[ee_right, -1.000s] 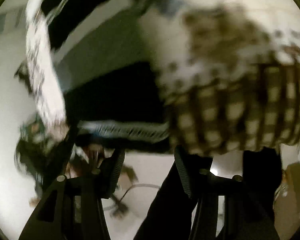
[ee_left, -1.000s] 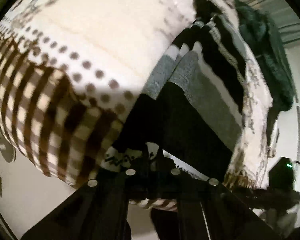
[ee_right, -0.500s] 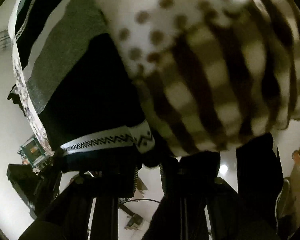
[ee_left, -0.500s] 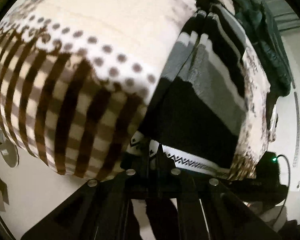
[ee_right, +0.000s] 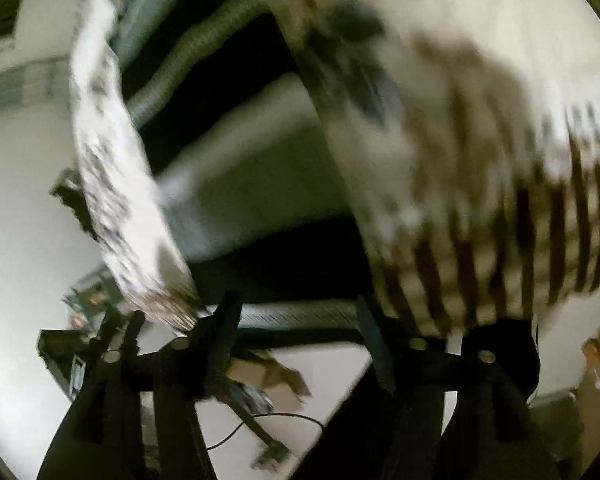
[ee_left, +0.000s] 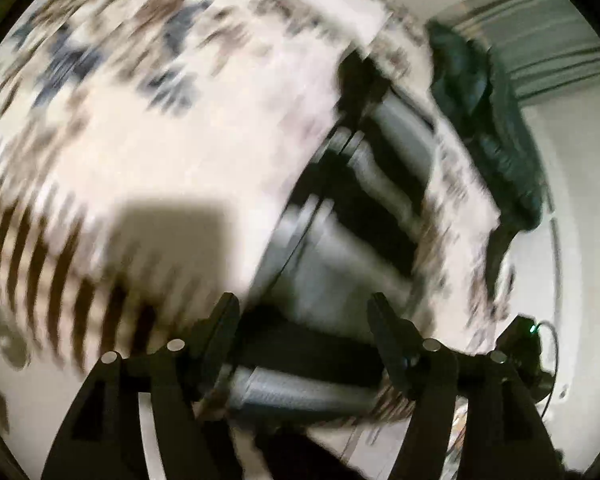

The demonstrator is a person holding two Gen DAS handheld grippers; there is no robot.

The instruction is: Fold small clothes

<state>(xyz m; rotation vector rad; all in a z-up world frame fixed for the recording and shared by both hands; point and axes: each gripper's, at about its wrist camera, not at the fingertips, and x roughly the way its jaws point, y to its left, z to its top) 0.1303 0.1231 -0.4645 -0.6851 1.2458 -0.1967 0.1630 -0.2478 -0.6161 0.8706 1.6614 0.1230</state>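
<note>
A black and grey striped garment (ee_left: 340, 272) lies folded on a cream tablecloth (ee_left: 160, 140) with brown stripes along its edge. Both views are blurred by motion. My left gripper (ee_left: 302, 316) hovers over the garment's near edge; its jaws are opening, and the pads touch nothing. In the right wrist view the same garment (ee_right: 260, 184) runs up the middle, its pale hem band (ee_right: 300, 314) showing between the spread fingertips. My right gripper (ee_right: 298, 316) has its jaws opening too and holds no cloth.
A dark green heap of clothes (ee_left: 492, 120) sits at the table's far right. A black device with a green light (ee_left: 532, 328) stands below the table edge. Cables (ee_right: 260, 428) and cardboard (ee_right: 276, 376) lie on the pale floor.
Both grippers were shut on the garment's patterned hem half a second ago. Now both have let go, opened wide and drawn back upward from the table edge.
</note>
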